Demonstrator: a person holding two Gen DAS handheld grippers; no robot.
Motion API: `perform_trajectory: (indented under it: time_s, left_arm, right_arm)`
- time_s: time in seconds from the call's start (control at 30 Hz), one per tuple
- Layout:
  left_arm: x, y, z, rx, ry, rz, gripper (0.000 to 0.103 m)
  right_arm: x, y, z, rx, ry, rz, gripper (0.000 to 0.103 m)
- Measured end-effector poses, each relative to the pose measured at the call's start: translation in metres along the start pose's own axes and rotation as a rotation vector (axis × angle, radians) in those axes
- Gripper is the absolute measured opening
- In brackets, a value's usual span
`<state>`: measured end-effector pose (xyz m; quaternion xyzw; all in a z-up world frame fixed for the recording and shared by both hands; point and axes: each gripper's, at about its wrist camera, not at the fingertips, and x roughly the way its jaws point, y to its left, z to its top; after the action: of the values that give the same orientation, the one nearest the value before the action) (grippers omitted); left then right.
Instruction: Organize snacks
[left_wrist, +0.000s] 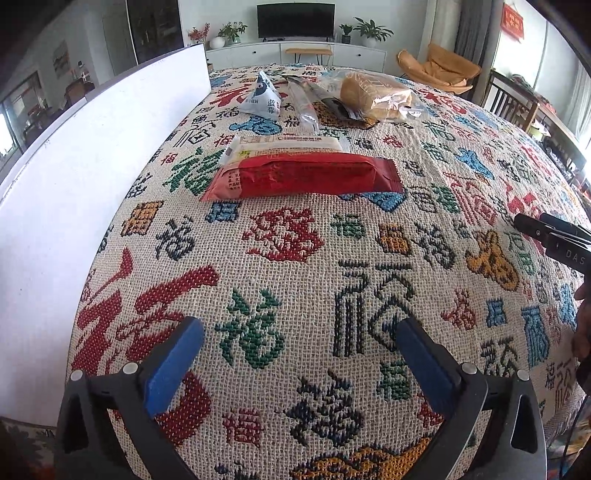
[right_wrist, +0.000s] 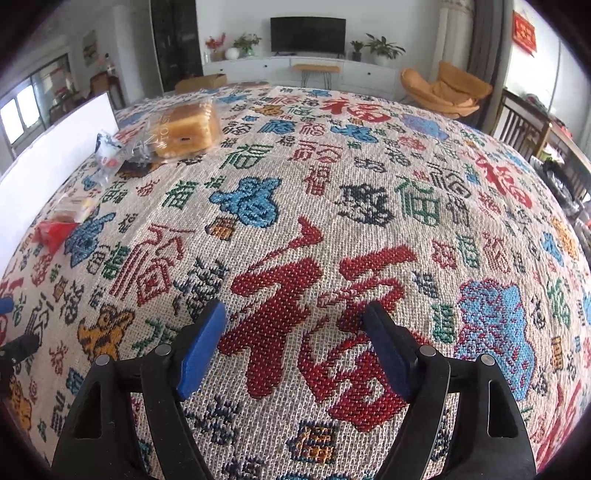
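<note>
In the left wrist view a red snack packet (left_wrist: 303, 177) lies on the patterned tablecloth (left_wrist: 295, 266), with a pale packet (left_wrist: 284, 146) just behind it. Farther back lie a blue-white triangular pouch (left_wrist: 263, 96), a clear slim wrapper (left_wrist: 304, 105) and bagged bread (left_wrist: 375, 96). My left gripper (left_wrist: 299, 343) is open and empty, short of the red packet. My right gripper (right_wrist: 295, 336) is open and empty over bare cloth; it also shows in the left wrist view (left_wrist: 546, 230). In the right wrist view the bread (right_wrist: 186, 127) and red packet (right_wrist: 53, 232) lie far left.
A tall white box wall (left_wrist: 85, 177) stands along the left side of the table; it shows in the right wrist view (right_wrist: 51, 151) too. Beyond the table are a TV cabinet (left_wrist: 295, 51), an orange chair (left_wrist: 439, 70) and wooden chairs (left_wrist: 517, 107) at right.
</note>
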<state>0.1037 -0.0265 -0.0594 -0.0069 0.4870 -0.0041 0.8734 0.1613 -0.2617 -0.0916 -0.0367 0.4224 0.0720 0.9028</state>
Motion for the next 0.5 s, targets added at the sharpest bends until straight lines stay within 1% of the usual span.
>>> perform_trajectory:
  time_s: [0.5]
  left_arm:
    - [0.0,-0.0002,-0.0004,0.0,0.0,-0.001,0.103]
  right_arm:
    - [0.0,-0.0004,0.0001,0.0,0.001,0.0,0.08]
